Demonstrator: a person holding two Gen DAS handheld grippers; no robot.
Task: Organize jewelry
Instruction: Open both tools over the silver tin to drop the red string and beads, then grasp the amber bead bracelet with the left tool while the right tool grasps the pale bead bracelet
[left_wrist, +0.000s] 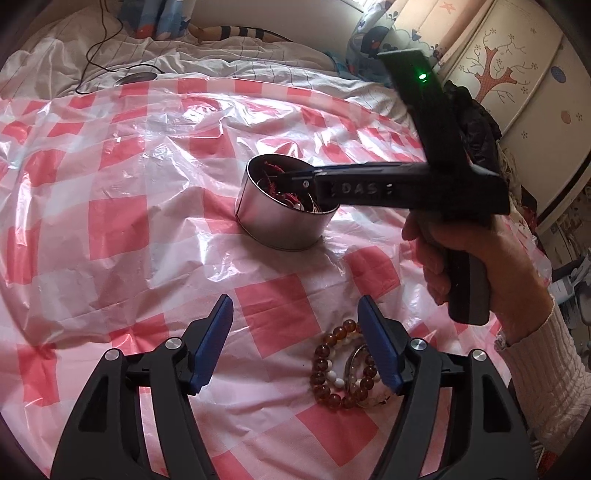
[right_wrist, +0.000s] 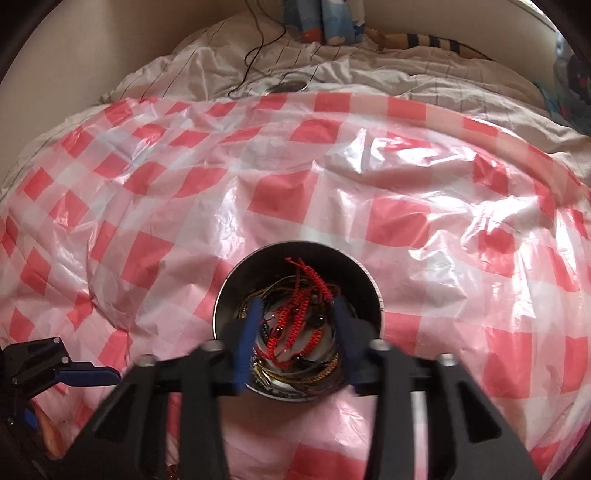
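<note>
A round metal tin (left_wrist: 284, 221) stands on the red-and-white checked plastic sheet (left_wrist: 129, 206). It holds red braided cords (right_wrist: 299, 314) and dark beaded pieces. My right gripper (right_wrist: 297, 306) is open, its blue fingertips (right_wrist: 253, 314) dipped inside the tin (right_wrist: 369, 295) on either side of the cords. In the left wrist view the right gripper (left_wrist: 295, 181) reaches into the tin from the right. My left gripper (left_wrist: 295, 306) is open and empty, low over the sheet. An amber bead bracelet (left_wrist: 325, 365) with white beads and a metal bangle (left_wrist: 352, 363) lie beside its right finger.
A rumpled white duvet (left_wrist: 221, 62) lies behind the sheet, with a black cable (left_wrist: 99, 44) and a round disc (left_wrist: 135, 77) on it. A painted wardrobe (left_wrist: 517, 74) stands at the right. My left gripper also shows at the lower left of the right wrist view (right_wrist: 114, 374).
</note>
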